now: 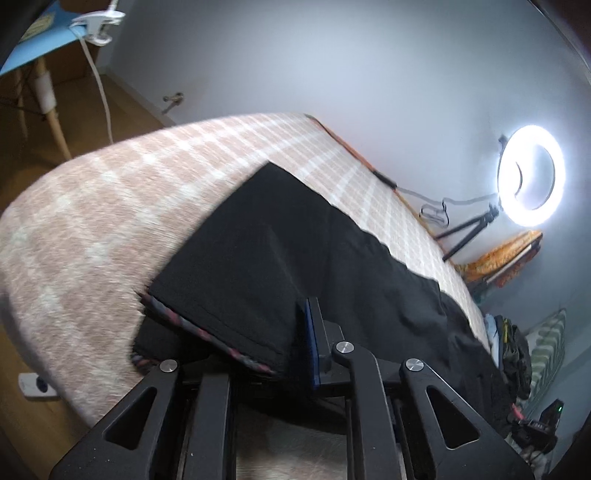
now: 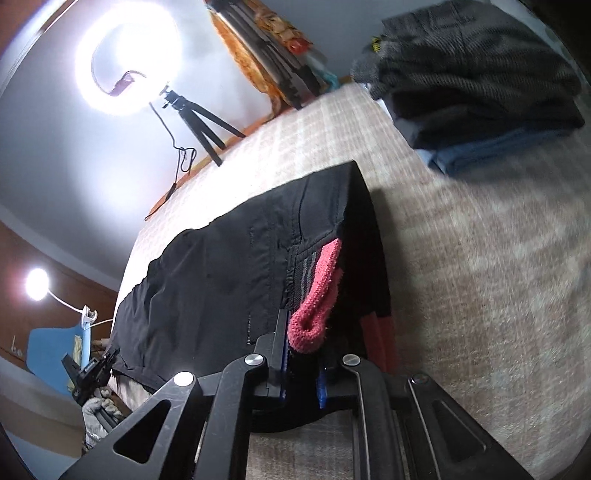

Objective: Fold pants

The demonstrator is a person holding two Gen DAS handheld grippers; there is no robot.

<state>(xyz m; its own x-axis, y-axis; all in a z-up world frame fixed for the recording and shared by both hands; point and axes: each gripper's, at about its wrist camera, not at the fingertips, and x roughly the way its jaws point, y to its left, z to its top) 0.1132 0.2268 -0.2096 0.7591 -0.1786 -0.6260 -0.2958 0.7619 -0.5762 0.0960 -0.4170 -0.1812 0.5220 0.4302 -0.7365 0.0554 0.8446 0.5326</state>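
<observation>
Black pants (image 1: pixel 280 251) lie on a bed with a pink checked cover (image 1: pixel 110 206). In the left wrist view my left gripper (image 1: pixel 284 347) is shut on the pants' leg hem, which shows a dark striped lining, and holds it lifted over the rest of the pants. In the right wrist view my right gripper (image 2: pixel 301 354) is shut on the waist end of the pants (image 2: pixel 229 273), where a pink-red knitted waistband (image 2: pixel 317 295) sticks up between the fingers.
A stack of folded clothes (image 2: pixel 476 85) lies on the bed to the far right. A ring light on a tripod (image 2: pixel 129 62) stands by the wall beside the bed. A blue chair (image 1: pixel 33 40) and a clip lamp (image 1: pixel 96 26) stand past the bed's end.
</observation>
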